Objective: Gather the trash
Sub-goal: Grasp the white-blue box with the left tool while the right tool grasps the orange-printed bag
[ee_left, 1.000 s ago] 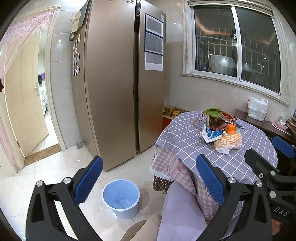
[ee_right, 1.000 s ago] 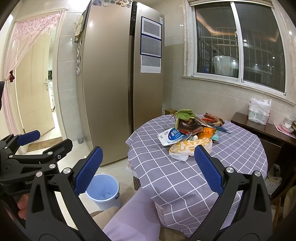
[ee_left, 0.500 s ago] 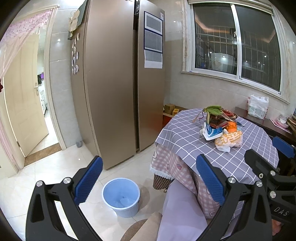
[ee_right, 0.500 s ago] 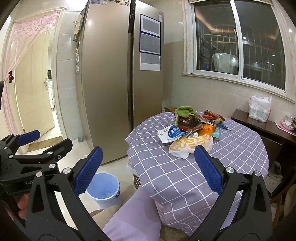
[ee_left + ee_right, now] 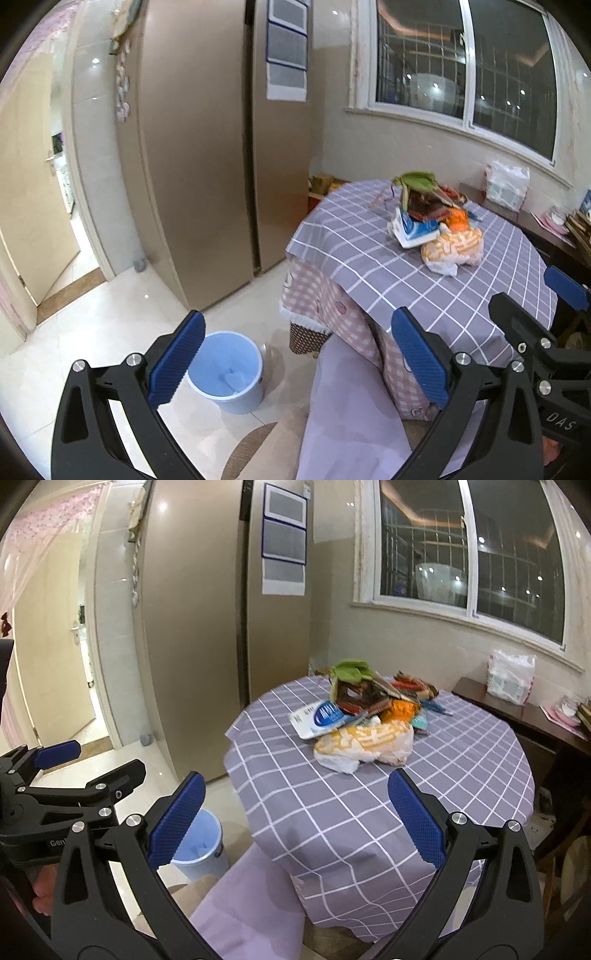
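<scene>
Both hand-held grippers, left (image 5: 295, 362) and right (image 5: 293, 821), hang empty with jaws spread wide, ready to reach the heap of crumpled wrappers and bags (image 5: 364, 720) on the purple checked tabletop (image 5: 461, 775); pale blue plastic bucket (image 5: 225, 373) waits on the floor beside it

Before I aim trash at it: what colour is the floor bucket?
The bucket is light blue, clearest in the left wrist view.
</scene>
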